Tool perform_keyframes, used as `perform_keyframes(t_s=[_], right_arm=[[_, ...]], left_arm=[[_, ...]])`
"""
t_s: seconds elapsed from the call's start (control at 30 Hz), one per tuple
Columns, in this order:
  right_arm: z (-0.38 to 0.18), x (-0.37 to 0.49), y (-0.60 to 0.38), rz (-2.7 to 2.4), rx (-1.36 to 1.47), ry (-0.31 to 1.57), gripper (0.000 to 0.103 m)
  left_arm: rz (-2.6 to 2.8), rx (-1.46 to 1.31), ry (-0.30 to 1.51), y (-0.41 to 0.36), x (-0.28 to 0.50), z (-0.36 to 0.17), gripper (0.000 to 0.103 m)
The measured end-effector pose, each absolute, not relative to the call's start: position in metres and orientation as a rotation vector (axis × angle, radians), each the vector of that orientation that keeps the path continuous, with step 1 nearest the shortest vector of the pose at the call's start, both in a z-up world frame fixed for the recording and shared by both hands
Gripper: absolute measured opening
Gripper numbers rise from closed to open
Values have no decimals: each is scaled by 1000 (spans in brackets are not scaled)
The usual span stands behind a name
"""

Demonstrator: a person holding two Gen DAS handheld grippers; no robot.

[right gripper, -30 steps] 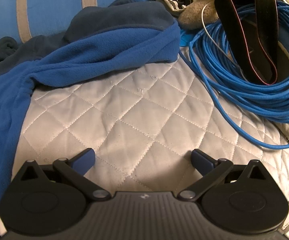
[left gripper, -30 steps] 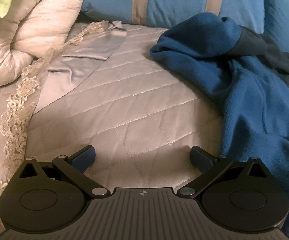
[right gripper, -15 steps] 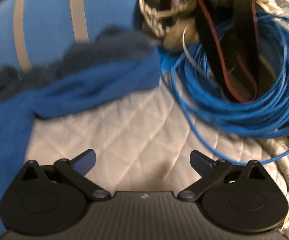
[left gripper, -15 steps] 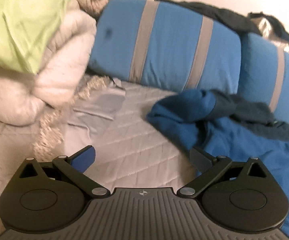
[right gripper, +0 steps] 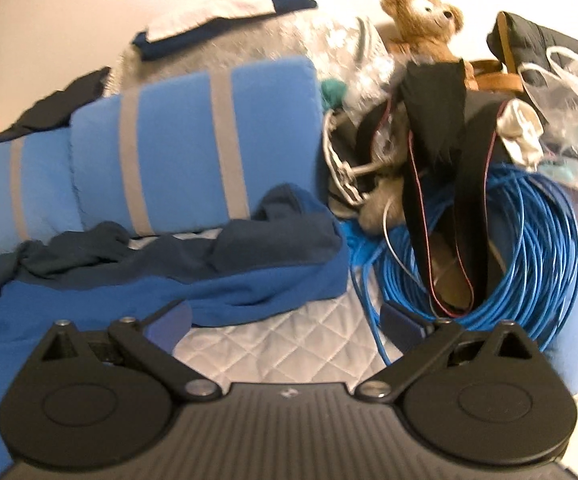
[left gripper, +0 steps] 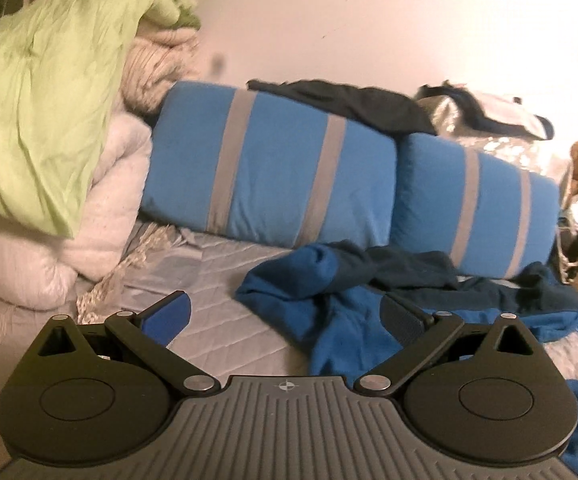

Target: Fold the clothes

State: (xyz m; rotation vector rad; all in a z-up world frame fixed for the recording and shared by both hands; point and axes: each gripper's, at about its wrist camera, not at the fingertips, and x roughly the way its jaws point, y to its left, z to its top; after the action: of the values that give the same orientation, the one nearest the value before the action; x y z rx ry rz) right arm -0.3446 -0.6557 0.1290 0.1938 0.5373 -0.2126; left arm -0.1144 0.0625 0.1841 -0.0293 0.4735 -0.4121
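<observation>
A blue fleece garment with dark navy panels (left gripper: 341,304) lies crumpled on the quilted grey bed (left gripper: 225,332), in front of the striped blue pillows. In the right wrist view the same garment (right gripper: 217,280) stretches across the left and centre. My left gripper (left gripper: 285,316) is open and empty, raised above the bed, with its right finger over the garment's left edge. My right gripper (right gripper: 285,320) is open and empty, above bare quilt (right gripper: 289,344) just short of the garment's right end.
Two blue pillows with grey stripes (left gripper: 273,172) lie along the wall. A white duvet with a green cover (left gripper: 41,120) is piled at the left. A coil of blue cable (right gripper: 529,256), black straps, bags and a teddy bear (right gripper: 425,20) crowd the right.
Both grippers have tilted up and pulled back from the bed, so the pillows, wall and clutter now show. Both stayed open and empty. The garment has not moved.
</observation>
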Motion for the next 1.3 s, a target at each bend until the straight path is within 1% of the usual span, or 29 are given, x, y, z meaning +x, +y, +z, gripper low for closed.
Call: perform_keyframes(t_s=[0.27, 0.4, 0.67, 0.8, 1.1, 1.3], right_arm=[[146, -357, -647, -151, 281, 551, 103], [169, -375, -642, -89, 339, 547, 103], [224, -427, -628, -81, 224, 546, 103], [203, -438, -627, -60, 251, 575, 103], [107, -422, -619, 91, 426, 672, 103], [52, -397, -614, 200, 598, 754, 103]], left_arm=[[-466, -41, 420, 62, -136, 196, 103], [-480, -46, 407, 62, -144, 204, 103], [-476, -14, 404, 65, -162, 210, 103], [-476, -25, 421, 69, -166, 198, 103], [-503, -62, 514, 73, -166, 159, 103], [-508, -90, 556, 77, -167, 146, 103]])
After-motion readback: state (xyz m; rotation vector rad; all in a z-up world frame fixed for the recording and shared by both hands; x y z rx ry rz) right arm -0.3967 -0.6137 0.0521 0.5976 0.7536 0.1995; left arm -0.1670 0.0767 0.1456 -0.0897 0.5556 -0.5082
